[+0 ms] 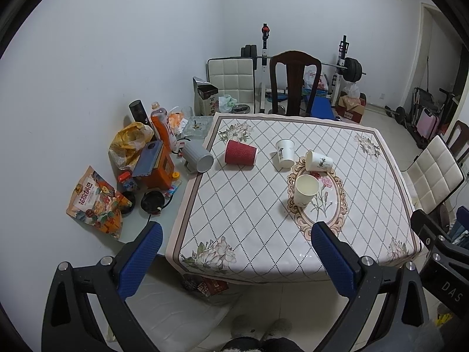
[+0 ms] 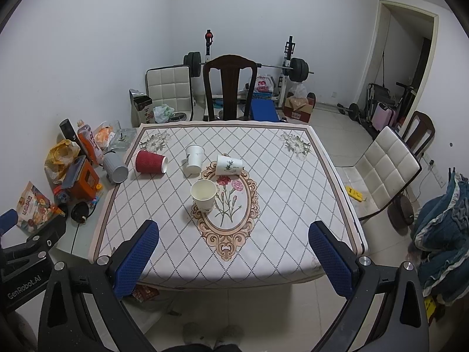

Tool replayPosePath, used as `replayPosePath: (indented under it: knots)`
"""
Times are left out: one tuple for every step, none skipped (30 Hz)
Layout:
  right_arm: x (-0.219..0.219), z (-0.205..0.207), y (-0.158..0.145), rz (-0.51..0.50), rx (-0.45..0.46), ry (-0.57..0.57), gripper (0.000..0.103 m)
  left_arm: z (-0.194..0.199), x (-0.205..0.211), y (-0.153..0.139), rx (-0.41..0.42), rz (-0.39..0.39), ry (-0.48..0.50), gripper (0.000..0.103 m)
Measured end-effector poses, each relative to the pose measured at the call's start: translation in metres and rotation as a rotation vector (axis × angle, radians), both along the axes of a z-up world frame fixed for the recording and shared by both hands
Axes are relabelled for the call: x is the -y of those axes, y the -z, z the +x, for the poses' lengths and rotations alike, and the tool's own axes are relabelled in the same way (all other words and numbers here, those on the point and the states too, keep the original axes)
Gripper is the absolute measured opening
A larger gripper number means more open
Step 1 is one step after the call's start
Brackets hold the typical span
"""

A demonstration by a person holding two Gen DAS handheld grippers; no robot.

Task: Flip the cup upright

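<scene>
Both grippers hung back off the near edge of the tabletop, well short of any cup. The left gripper had its blue fingers spread wide with nothing between them, and the right gripper was just as wide and just as empty.

Three paper cups lay on their sides across the far half of the cloth: a red ribbed cup at the left with its mouth turned rightward, a plain white cup in the middle with its long axis running roughly toward the cameras, and a leaf-printed cup with its long axis across the tabletop. A cream cup already stood upright, nearest the fingers.

All tipped cups lay ahead and beyond the upright one. The red cup sat toward the left gripper's side, the leaf-printed one closer to the right; either hand would likely need to reach past the standing cup
</scene>
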State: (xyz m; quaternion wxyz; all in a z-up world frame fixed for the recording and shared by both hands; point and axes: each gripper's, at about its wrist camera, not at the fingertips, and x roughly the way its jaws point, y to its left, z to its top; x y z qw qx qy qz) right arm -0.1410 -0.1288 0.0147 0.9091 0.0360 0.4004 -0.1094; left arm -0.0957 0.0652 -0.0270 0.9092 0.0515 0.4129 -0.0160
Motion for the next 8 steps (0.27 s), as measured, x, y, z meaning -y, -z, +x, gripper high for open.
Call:
replayPosePath:
  knots:
    - [-0.0001, 0.0001, 0.0001, 0.0, -0.001, 0.0, 0.103, 0.0001, -0.0004, 0.0, 0.0, 0.001, 0.0, 0.103]
    - [0.0, 0.0002, 0.0001, 0.001, -0.002, 0.0, 0.103, 0.0002, -0.0009, -0.0001, -0.001, 0.001, 0.0, 0.103]
    - [-0.0006, 0.0008, 0.0001, 0.002, -0.003, 0.0, 0.103, -0.0002, -0.0003, 0.0, -0.001, 0.001, 0.0, 0.103]
    - [-0.0007, 0.0011, 0.0001, 0.002, -0.003, 0.0, 0.103, 0.0003, -0.0009, -0.0001, -0.001, 0.0, 0.001, 0.103]
    - [-0.0009, 0.0008, 0.0, 0.002, -0.004, 0.0, 0.103, 0.0003, -0.0009, -0.0001, -0.001, 0.0, 0.001, 0.103]
    - [-0.0009, 0.0005, -0.0004, 0.002, -0.004, 0.0, 0.103, -0.0001, -0.0001, -0.0001, 0.0, -0.003, 0.004, 0.103]
    - [-0.0016, 0.0016, 0.0002, 0.002, -0.004, 0.001, 0.103, -0.0001, -0.0016, -0.0001, 0.0, -0.005, 0.004, 0.103]
    - [-0.0016, 0.0016, 0.0001, 0.002, -0.004, 0.001, 0.103, 0.0, -0.0034, -0.0001, -0.001, -0.009, 0.005, 0.103]
